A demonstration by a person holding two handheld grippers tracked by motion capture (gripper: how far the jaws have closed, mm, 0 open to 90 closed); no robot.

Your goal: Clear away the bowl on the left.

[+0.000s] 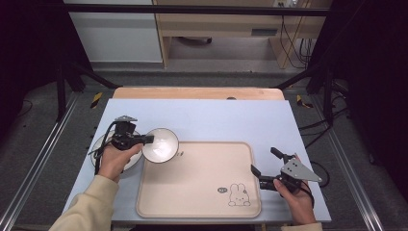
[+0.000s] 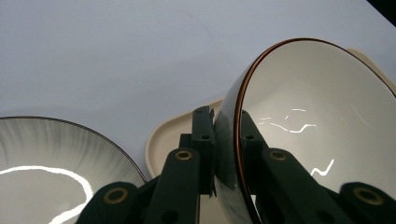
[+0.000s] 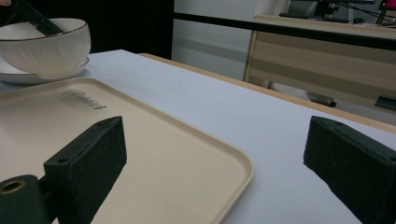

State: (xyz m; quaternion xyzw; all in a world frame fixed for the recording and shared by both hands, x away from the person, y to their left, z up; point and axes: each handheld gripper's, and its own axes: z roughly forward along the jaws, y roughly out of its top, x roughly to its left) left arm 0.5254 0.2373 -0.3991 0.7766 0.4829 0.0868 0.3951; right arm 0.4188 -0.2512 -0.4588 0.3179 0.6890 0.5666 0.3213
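Glazed white ceramic bowl (image 1: 160,145), glossy, with a thin brown rim. Ribbed, shiny glazed plate (image 1: 98,147). Matt beige plastic tray (image 1: 198,179), smooth, with a printed rabbit. Matt pale grey-blue table (image 1: 211,120) cover, smooth, wood showing along the far edge. Dull black plastic jaws with brass-coloured rivets on the left gripper (image 2: 226,144); matt, slightly grainy black pads on the right gripper (image 3: 215,158).

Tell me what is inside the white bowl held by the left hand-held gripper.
The bowl looks empty: only glossy white interior with light reflections. One jaw of the left hand-held gripper reaches inside over the rim. The bowl's lowest part is cut off by the picture edge.
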